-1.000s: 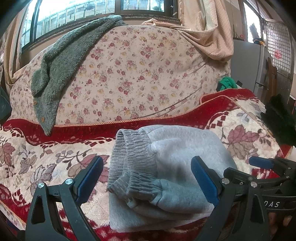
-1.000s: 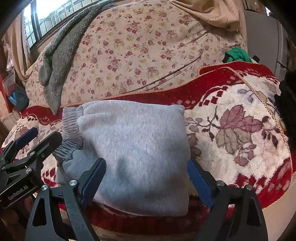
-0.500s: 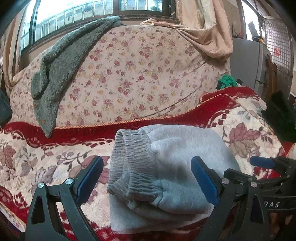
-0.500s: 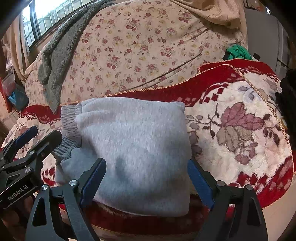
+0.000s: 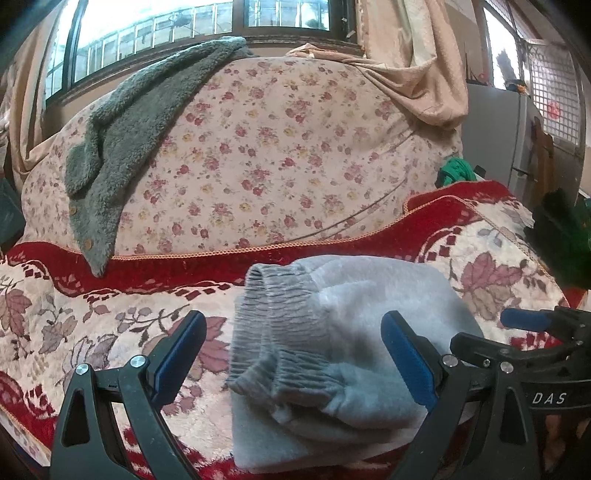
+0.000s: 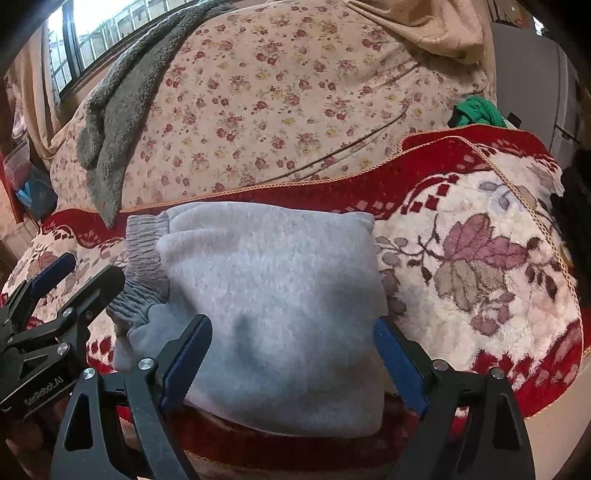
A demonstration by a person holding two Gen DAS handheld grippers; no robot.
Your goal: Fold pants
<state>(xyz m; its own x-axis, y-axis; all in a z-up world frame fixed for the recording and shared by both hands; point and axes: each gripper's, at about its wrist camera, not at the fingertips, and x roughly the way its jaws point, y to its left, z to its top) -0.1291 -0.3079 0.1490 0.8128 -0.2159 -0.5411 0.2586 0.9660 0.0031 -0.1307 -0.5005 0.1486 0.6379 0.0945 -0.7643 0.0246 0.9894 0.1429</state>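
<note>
Left tool (image 5: 291, 354) spread, nothing pinched; right tool (image 6: 291, 363) spread too, pads clear of cloth, both hovering over the near edge of the pants (image 6: 273, 314). Pants: one pair, grey fleece, already folded into a compact bundle lying on the red floral blanket (image 6: 480, 266), close to its front edge; ribbed cuffs (image 5: 280, 332) stacked at the bundle's left end, two cuffs visible. Looks like the fold is done or nearly so. Risks, as a guess: the bundle sits near the blanket's front edge, so any nudge from a tool pulling back could drag it off or slide the top layer; the fleece is thick and springy, so the upper layer could creep open with nothing pressing it; the loose cuffs could snag on a left-tool pad (image 5: 181, 350) and unroll the stack. Beyond the pants: one flowered cover (image 5: 277, 166) draped over the backrest behind the blanket, one grey-green fuzzy garment (image 5: 129, 129) hanging over it up-left of the pants, one green cloth (image 5: 456, 170) up-right, one beige curtain (image 5: 413, 74) above that, window (image 5: 184, 33) furthest back. Tools: two.
</note>
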